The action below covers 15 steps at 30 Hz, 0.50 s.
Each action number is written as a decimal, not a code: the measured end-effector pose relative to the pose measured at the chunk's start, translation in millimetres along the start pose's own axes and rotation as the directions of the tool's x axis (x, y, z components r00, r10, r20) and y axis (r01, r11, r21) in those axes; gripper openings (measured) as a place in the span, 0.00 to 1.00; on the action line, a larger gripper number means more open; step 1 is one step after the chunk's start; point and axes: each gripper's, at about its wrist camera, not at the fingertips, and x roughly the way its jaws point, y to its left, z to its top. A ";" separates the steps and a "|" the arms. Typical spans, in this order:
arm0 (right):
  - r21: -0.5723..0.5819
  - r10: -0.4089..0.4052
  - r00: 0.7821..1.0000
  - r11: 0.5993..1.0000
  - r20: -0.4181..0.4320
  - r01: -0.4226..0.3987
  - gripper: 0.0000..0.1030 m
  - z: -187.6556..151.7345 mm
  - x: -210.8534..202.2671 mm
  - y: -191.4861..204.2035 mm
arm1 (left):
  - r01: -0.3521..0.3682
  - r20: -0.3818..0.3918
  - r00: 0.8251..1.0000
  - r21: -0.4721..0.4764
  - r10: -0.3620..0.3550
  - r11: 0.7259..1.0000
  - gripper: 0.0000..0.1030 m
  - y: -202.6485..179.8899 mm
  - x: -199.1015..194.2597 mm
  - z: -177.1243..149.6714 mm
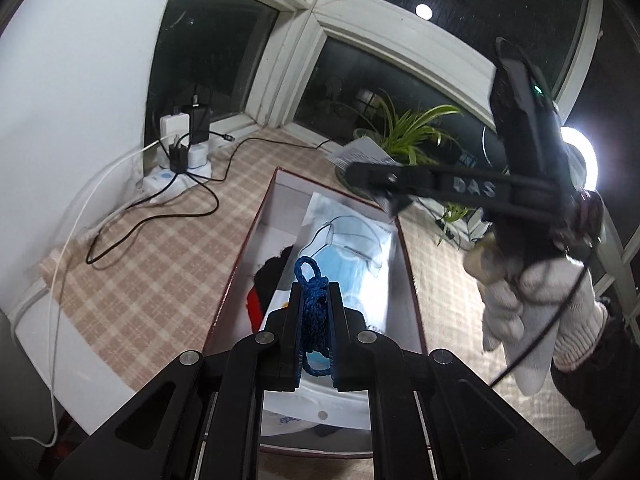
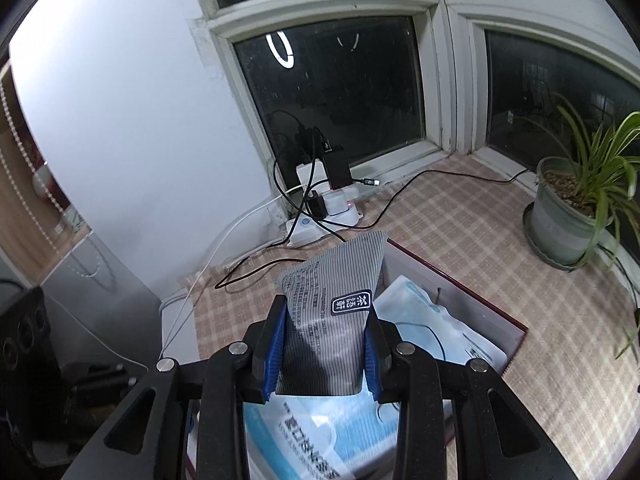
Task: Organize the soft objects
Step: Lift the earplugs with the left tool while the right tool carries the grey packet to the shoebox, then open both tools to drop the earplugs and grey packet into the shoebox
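My left gripper [image 1: 314, 286] is shut on a small coil of blue cord [image 1: 311, 312], held over a dark red open box [image 1: 244, 248]. A clear packet of blue face masks [image 1: 352, 256] lies inside the box, with a black and red item [image 1: 268, 280] beside it. My right gripper [image 2: 326, 316] is shut on a grey striped soft pouch [image 2: 332, 304] with a black label, above the same box [image 2: 456, 284] and the mask packets [image 2: 424, 320]. In the left wrist view the right gripper [image 1: 394, 196] reaches in from the right, held by a white-gloved hand [image 1: 532, 300].
A checked cloth [image 1: 168, 248] covers the sill top. A white power strip with plugs and cables [image 1: 180, 168] sits in the back left corner by the window. A potted green plant [image 2: 568, 216] stands at the right.
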 end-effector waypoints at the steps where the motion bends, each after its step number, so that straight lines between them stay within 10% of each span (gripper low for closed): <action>1: 0.006 -0.001 1.000 1.000 -0.007 0.001 0.30 1.6 5.2 -1.2 | -0.003 -0.006 1.000 0.004 0.003 1.000 0.08 0.9 1.3 -0.5; 15: 0.075 -0.043 0.997 0.996 -0.057 0.047 0.52 4.4 43.2 -20.8 | 0.000 -0.058 0.998 0.022 0.001 1.000 0.19 10.4 14.9 -2.0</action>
